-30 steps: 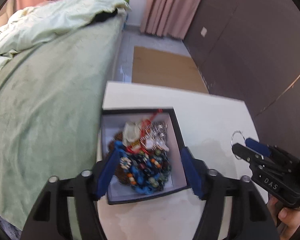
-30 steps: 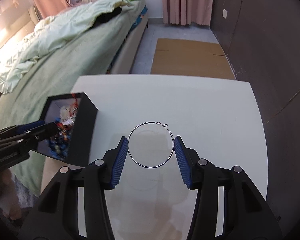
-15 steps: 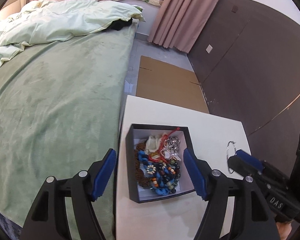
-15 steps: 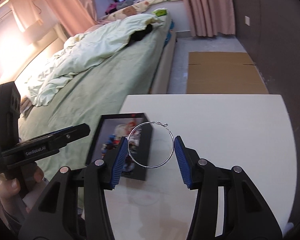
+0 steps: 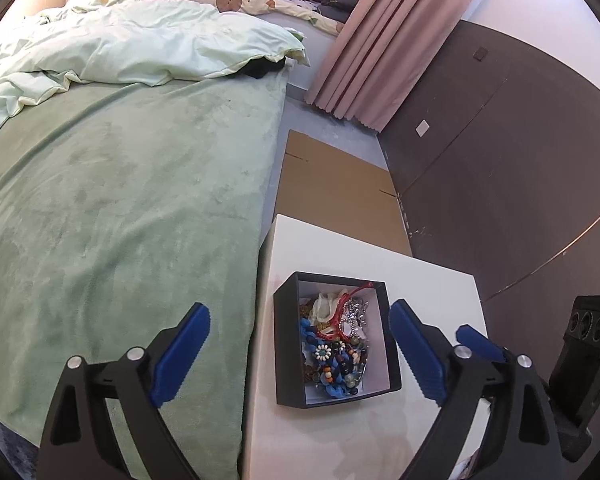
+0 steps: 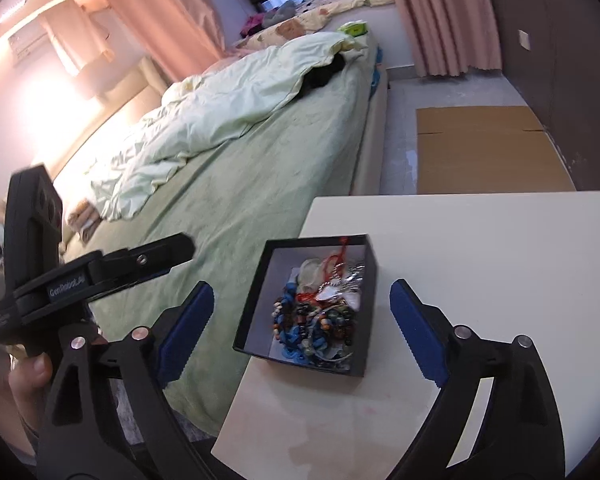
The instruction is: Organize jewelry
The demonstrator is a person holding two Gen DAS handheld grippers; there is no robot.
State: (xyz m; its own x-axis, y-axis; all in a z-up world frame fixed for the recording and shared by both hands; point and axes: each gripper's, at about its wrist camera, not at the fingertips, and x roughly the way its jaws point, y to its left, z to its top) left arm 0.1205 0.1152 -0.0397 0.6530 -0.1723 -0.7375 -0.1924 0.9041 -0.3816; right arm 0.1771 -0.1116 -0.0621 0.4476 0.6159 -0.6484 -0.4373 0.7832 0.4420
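Both tongs gape wide and empty: left gripper (image 5: 300, 344), right gripper (image 6: 302, 320). At lower centre, a square black box (image 6: 256, 280) holds tangled glossy beads (image 6: 316, 320) on the smooth white table (image 6: 480, 240).

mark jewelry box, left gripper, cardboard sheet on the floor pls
jewelry box (image 6: 364, 354), right wrist view, on its black near wall.
left gripper (image 5: 300, 354), left wrist view, midway between its blue-padded fingertips, jaws wide apart.
cardboard sheet (image 6: 488, 156), right wrist view, on the middle of its flat brown face.
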